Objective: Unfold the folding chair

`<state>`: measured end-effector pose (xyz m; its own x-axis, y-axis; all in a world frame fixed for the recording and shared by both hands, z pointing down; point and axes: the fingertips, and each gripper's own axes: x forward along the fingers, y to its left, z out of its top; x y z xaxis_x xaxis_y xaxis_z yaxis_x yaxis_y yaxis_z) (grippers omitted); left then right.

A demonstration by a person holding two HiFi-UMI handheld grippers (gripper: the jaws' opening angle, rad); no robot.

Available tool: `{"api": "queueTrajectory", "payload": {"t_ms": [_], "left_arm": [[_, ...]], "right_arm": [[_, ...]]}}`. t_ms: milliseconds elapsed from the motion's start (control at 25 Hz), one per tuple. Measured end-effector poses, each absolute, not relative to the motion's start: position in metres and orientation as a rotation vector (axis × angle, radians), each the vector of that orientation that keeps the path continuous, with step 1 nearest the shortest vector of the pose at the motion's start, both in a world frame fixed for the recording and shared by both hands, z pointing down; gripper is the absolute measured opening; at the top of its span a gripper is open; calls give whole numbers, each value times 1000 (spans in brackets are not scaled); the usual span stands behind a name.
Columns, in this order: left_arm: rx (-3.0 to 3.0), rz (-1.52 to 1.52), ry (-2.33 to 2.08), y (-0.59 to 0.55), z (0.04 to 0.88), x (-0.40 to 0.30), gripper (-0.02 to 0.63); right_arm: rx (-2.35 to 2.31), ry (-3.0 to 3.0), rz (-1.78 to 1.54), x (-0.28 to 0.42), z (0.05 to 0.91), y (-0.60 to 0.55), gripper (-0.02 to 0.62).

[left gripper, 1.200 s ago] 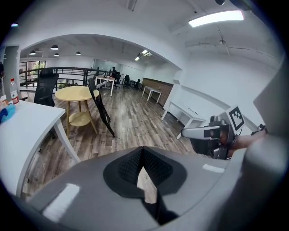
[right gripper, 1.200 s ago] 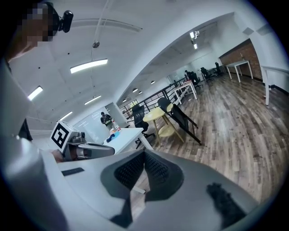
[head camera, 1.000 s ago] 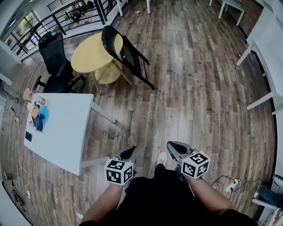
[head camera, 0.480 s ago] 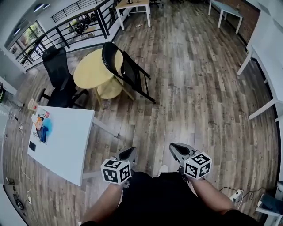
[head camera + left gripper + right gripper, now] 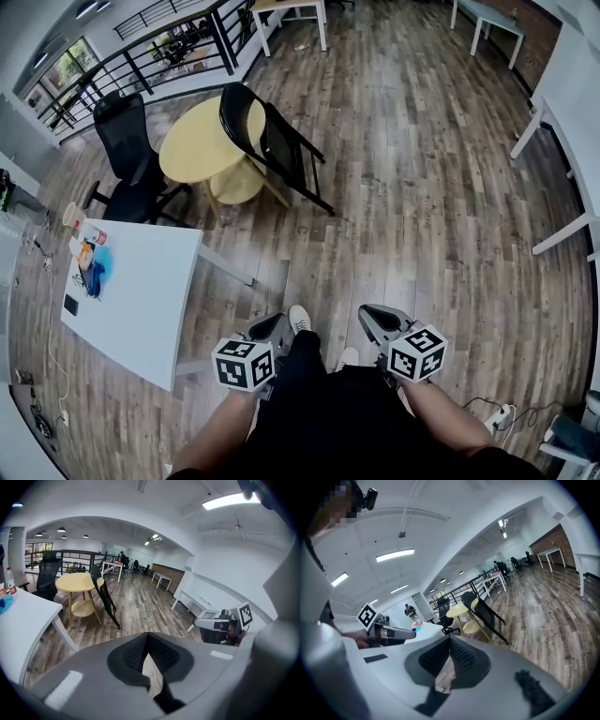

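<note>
Pressing pad against pad, the jaws of the left gripper (image 5: 272, 326) are together with nothing between them, and only floorboards show through the gap below the pads. The right gripper (image 5: 375, 317) is the same, with its jaws together and empty. Both are held low in front of the person, side by side but apart, and a white shoe (image 5: 299, 319) shows on the wooden floor (image 5: 422, 187) between them. Just to the left of the left gripper stands a white table (image 5: 141, 291) with a bottle and small items at its far end. The folding chair (image 5: 277, 148) is well ahead of both grippers. It is black and folded flat, and it leans tilted against the rim of a round yellow table (image 5: 192, 141). A black office chair (image 5: 127, 150) stands beside that table, and a dark railing (image 5: 141, 47) runs behind it.
</note>
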<state>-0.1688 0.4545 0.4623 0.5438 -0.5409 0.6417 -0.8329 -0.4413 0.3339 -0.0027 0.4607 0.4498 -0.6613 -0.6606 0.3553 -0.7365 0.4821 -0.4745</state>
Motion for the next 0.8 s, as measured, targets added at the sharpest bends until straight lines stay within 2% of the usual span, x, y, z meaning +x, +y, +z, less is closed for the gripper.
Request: {"api": "queueTrajectory", "payload": {"t_ms": [440, 800], "left_arm": [[2172, 605, -1050, 438, 470, -164, 8], [2137, 597, -1055, 423, 486, -182, 8]], "right_arm": [[1298, -2550, 968, 4, 464, 451, 5], [1248, -2532, 978, -19, 470, 428, 5]]}}
